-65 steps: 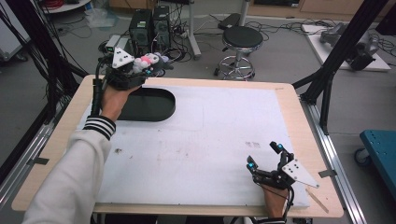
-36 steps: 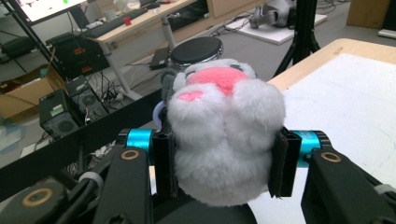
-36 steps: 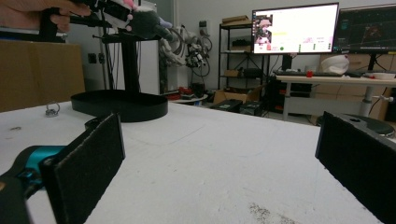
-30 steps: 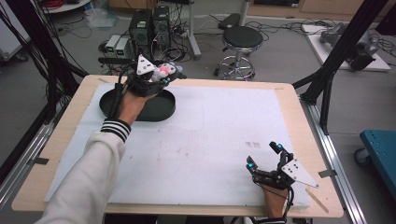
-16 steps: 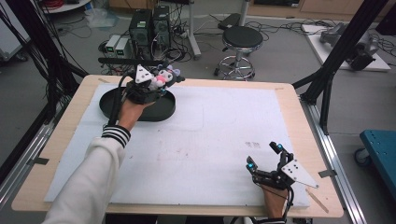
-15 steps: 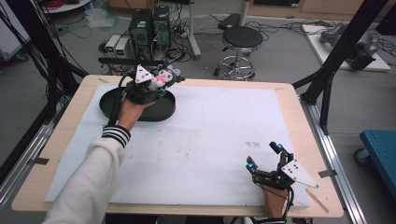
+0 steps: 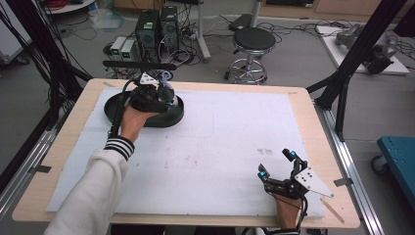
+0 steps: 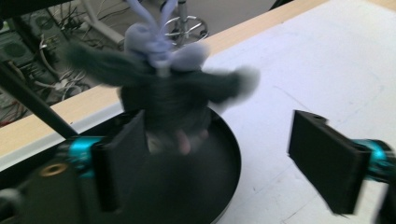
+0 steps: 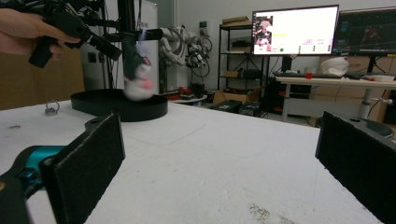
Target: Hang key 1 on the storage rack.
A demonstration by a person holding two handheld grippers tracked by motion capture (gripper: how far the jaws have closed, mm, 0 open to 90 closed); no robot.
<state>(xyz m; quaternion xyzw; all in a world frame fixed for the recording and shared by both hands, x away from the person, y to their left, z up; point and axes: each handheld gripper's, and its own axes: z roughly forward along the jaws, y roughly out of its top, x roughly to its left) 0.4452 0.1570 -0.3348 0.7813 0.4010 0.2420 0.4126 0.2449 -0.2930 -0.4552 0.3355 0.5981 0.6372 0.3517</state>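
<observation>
Plush toy (image 8: 163,100) hangs blurred just ahead of the left claw (image 8: 224,154), whose jaws have just been opening wide, over the black tray (image 8: 224,158).

Dark grey plush toy (image 8: 163,100) with lilac ears, black tray (image 7: 169,116), white mat (image 7: 230,142), tan table (image 7: 313,122), striped black-and-white cuff (image 7: 119,146).

Plush toy (image 8: 161,93) over tray (image 7: 171,116), table's (image 7: 313,122) far-left.

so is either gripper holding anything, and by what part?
No. The left gripper has just been opening; the plush toy is free over the black tray. The right gripper is open.
</observation>
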